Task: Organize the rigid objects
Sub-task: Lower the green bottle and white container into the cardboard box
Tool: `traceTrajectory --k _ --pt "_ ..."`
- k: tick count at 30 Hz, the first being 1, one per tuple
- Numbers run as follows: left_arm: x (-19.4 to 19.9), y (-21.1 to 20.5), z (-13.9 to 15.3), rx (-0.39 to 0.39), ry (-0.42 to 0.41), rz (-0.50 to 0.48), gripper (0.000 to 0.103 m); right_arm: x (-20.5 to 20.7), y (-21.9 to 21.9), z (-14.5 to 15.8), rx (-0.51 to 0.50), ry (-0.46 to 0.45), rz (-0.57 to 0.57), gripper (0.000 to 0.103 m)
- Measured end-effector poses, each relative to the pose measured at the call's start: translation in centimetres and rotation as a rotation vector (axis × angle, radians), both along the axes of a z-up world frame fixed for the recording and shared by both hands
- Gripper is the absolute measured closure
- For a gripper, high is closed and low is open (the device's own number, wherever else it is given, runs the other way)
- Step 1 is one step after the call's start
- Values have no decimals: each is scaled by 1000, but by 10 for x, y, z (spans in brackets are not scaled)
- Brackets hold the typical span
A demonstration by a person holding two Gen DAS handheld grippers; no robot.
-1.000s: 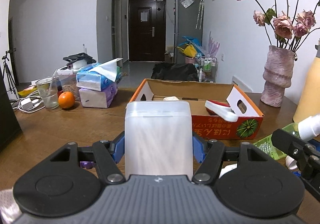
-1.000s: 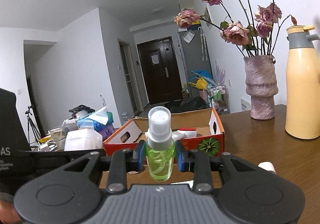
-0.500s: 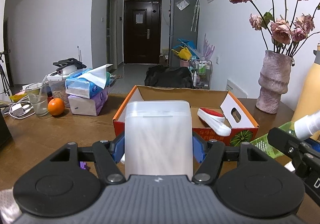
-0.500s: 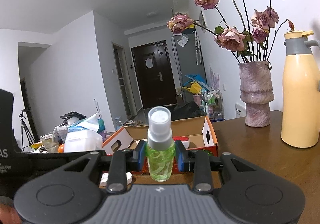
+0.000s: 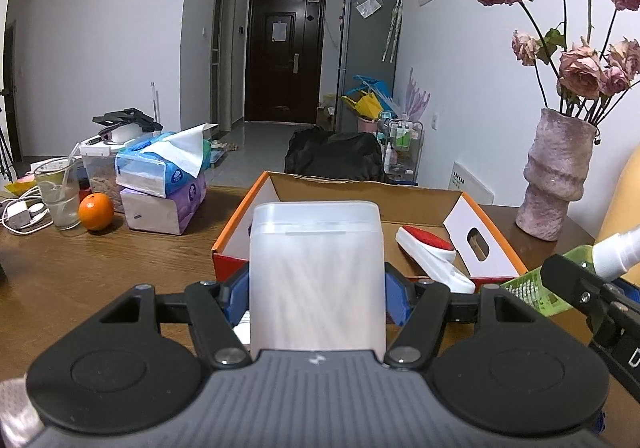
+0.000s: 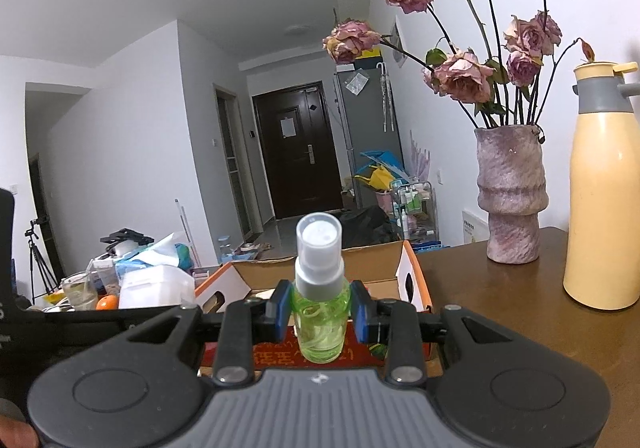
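Observation:
My left gripper [image 5: 316,298] is shut on a frosted white plastic box [image 5: 316,272], held upright just short of the open orange cardboard box [image 5: 236,224]. A white and red brush [image 5: 430,254] lies inside that box. My right gripper [image 6: 320,312] is shut on a small green spray bottle [image 6: 320,308] with a clear cap, also in front of the cardboard box [image 6: 416,280]. In the left wrist view the green bottle [image 5: 576,268] and the right gripper's dark frame show at the right edge. The white box [image 6: 156,286] appears at the left in the right wrist view.
On the wooden table [image 5: 80,260] stand a pink vase of dried roses [image 5: 556,176], a yellow flask [image 6: 604,192], tissue packs [image 5: 164,184], an orange [image 5: 96,211], a glass with a straw [image 5: 60,192] and chargers with cables [image 5: 20,214].
Both grippers have moved forward toward the cardboard box, which now looms larger. Both grips are unchanged.

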State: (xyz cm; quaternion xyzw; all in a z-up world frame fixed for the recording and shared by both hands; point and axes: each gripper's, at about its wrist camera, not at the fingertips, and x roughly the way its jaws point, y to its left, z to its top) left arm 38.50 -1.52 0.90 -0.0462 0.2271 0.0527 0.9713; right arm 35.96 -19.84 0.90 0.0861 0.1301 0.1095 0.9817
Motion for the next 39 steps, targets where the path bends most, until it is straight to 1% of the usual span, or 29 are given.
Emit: traceTrajectory --k 25,39 --pt "61 10 7 -15 -36 31 37 55 13 2 -1 -11 -3 73" --pt "104 12 5 3 -41 44 37 107 20 2 -5 -19 -14 73"
